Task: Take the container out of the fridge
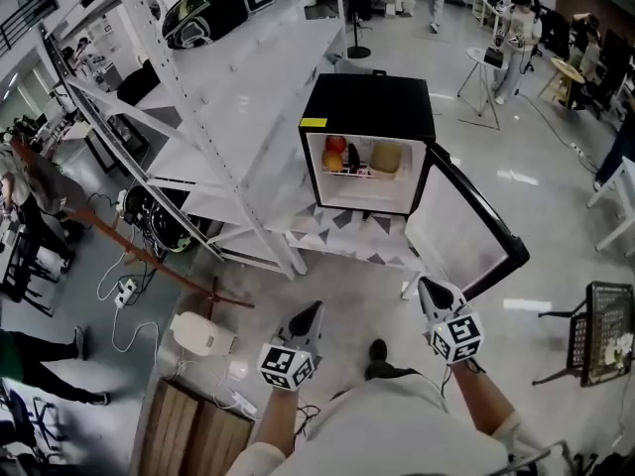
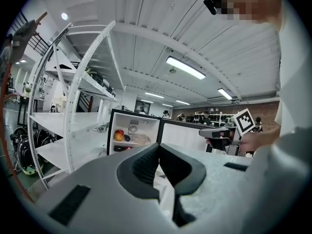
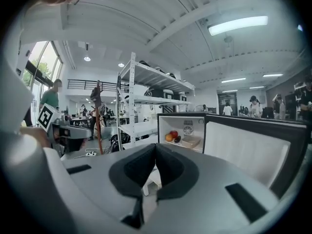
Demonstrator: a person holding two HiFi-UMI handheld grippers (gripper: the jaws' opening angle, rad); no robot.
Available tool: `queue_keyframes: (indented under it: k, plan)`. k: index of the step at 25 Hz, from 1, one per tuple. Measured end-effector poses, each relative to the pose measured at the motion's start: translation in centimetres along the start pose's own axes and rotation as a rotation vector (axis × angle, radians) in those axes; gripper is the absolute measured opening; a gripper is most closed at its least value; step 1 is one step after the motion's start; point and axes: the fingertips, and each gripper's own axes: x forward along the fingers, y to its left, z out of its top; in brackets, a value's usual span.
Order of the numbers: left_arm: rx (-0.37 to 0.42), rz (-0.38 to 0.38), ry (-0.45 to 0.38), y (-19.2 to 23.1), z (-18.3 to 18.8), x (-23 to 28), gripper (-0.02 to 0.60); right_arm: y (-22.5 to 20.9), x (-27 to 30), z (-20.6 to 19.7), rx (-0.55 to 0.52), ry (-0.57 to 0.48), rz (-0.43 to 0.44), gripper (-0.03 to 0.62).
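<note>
Head view shows the container (image 1: 387,157) on the shelf inside the fridge (image 1: 367,107), just beside the fruit (image 1: 334,153), with the door (image 1: 466,228) swung wide open. The left gripper (image 1: 315,311) and right gripper (image 1: 426,288) are well apart from the fridge, each with jaws together on nothing. Opening looks done; the reach, grip and lift-out all remain.

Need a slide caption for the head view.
Left claw and right claw, shut and empty, face the open mini fridge; container on its shelf beside fruit.
</note>
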Motion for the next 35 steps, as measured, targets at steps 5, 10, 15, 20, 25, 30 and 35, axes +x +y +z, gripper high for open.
queue_keyframes:
  k: [5,10,15,20,25,30,35]
  plan:
    - [0.003,0.011,0.007,1.4,1.1,4.3,0.005,-3.0,3.6,0.5,-0.015,0.009,0.015,0.006]
    - [0.005,0.04,0.023,2.4,1.8,7.8,0.005,-5.5,7.0,0.6,-0.011,0.033,0.043,0.006]
    - [0.009,0.075,0.035,3.2,1.9,10.6,0.005,-7.9,10.1,-0.8,0.011,0.086,0.067,0.006]
    - [0.016,0.092,0.048,3.4,1.9,12.6,0.005,-9.2,12.3,-1.4,0.054,0.103,0.101,0.006]
    - [0.02,0.092,0.052,4.0,2.5,13.5,0.005,-9.6,13.7,-0.9,0.064,0.105,0.11,0.006]
    - [0.015,0.068,0.042,5.5,2.8,14.9,0.005,-10.0,15.0,-0.8,0.064,0.113,0.084,0.006]
    - [0.023,0.007,0.029,8.0,3.5,17.0,0.005,-10.6,16.8,-0.6,0.059,0.12,0.024,0.006]
